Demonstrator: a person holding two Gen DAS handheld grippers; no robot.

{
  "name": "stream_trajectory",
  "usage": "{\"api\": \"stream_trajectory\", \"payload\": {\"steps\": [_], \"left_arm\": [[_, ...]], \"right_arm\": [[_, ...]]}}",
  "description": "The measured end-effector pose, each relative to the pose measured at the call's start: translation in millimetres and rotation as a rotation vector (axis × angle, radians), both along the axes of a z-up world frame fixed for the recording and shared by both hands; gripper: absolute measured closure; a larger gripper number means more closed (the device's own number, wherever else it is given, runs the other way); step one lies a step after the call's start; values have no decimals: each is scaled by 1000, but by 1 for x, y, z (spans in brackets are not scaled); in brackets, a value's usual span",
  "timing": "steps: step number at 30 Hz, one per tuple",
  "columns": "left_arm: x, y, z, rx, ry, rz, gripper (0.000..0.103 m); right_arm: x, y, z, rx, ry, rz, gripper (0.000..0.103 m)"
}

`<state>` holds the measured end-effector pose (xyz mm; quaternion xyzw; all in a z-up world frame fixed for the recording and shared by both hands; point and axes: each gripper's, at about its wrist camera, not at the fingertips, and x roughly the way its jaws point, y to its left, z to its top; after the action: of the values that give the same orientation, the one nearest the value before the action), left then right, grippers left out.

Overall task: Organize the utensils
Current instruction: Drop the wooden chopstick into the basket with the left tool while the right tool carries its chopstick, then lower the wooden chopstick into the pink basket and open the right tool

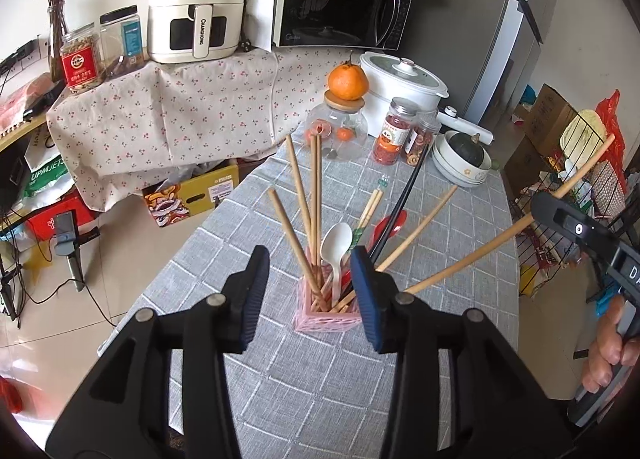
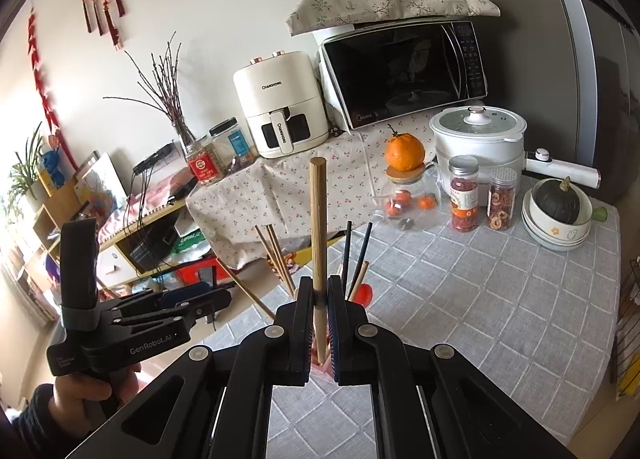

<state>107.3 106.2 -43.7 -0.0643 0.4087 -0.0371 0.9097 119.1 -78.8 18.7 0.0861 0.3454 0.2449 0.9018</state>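
1 wooden chopstick (image 2: 318,243) is pinched in the right gripper (image 2: 319,301), jaws closed almost flat on it w/ only the stick's thickness between the pads. In the right wrist view the stick stands close to upright, blunt end up, lower end running down past the pads toward the pink holder (image 1: 326,305); only a sliver of pink shows below the jaws there, so I can't tell if the tip is already inside the rim.

Left wrist view gives the relation better: that chopstick (image 1: 504,235) slants from the right gripper (image 1: 538,213) at the right, down and left toward the holder, its lower end just beside the rim on the right side. So its long axis is tilted, not plumb, and the holder lies below and left of the right jaws.

Holder sits on the grey checked tabletop (image 1: 452,243), toward its near edge, already packed w/ several wooden chopsticks, a white spoon (image 1: 337,243), a dark pair and a red spoon.

Left gripper (image 1: 310,291) is wide open, holding nothing, its pads straddling the holder from the near side; whether the right pad touches the rim I can't tell. It's the nearer one to the holder, prob. there to steady it.

Next move, as I judge it: right hand lowers the stick along its own axis into the holder; crowded sticks may block it.
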Motion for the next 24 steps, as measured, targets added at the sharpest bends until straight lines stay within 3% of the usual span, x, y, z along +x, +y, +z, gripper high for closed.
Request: {"api": "stream_trajectory", "payload": {"steps": [6, 11, 24], "left_arm": [[0, 7, -11, -6, 64, 10, 55], [1, 11, -16, -41, 98, 18, 38], [1, 19, -19, -40, 120, 39, 34]], "right_arm": [[13, 15, -14, -6, 9, 2, 96], [24, 24, -30, -14, 36, 2, 96], [37, 43, -53, -32, 84, 31, 96]]}}
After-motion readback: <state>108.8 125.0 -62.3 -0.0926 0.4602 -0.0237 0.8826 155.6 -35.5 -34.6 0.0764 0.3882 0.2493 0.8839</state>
